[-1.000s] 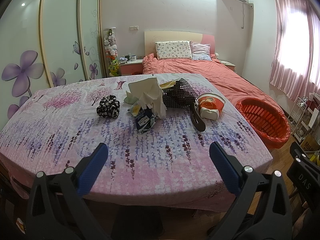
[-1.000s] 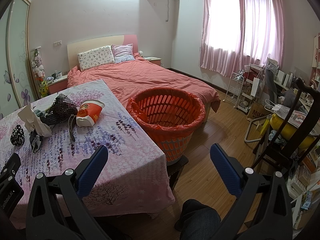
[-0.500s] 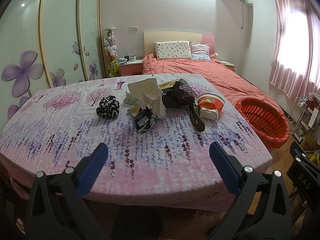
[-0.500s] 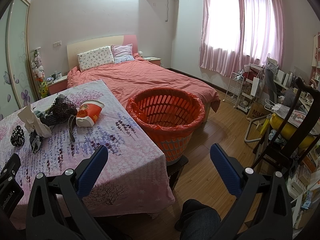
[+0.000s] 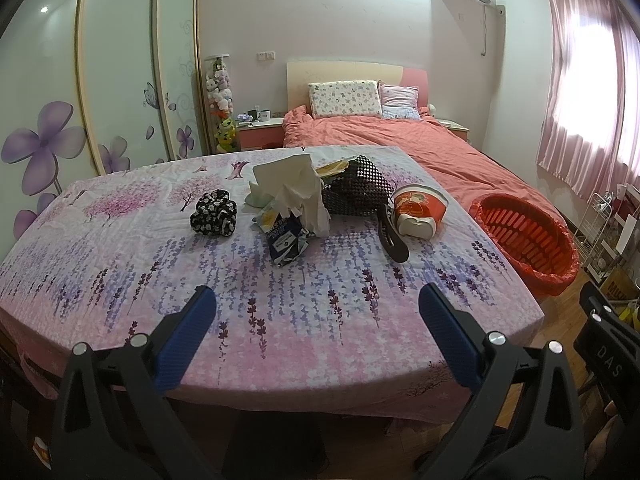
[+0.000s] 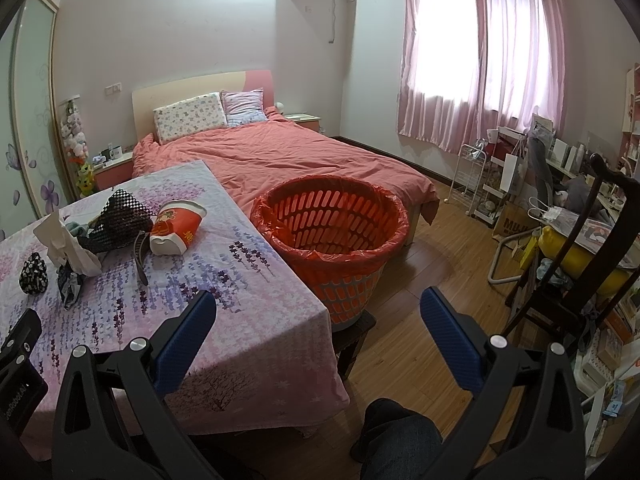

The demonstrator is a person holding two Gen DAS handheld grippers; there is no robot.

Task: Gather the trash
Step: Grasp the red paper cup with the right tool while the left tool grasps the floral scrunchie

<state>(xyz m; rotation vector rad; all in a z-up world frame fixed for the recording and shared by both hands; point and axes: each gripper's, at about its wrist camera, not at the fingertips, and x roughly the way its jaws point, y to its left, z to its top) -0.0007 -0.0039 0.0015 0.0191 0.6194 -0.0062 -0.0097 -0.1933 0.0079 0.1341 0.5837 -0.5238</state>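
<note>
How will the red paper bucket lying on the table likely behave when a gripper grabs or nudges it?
The red paper bucket lies on its side on the table, so a nudge would probably roll it. It looks empty and thin-walled, so it is likely light, and its walls may crumple under a firm squeeze. Both grippers are open and well short of it.

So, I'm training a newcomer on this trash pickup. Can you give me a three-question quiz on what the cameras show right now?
1. True or false: the left gripper holds a piece of trash.
2. Which lies nearest the orange basket? A) paper cup B) crumpled tissue C) black floral bundle
3. What lines the basket?

Key:
1. False; both the left and the right gripper are open and empty.
2. A.
3. A red plastic bag folded over its rim.
</note>
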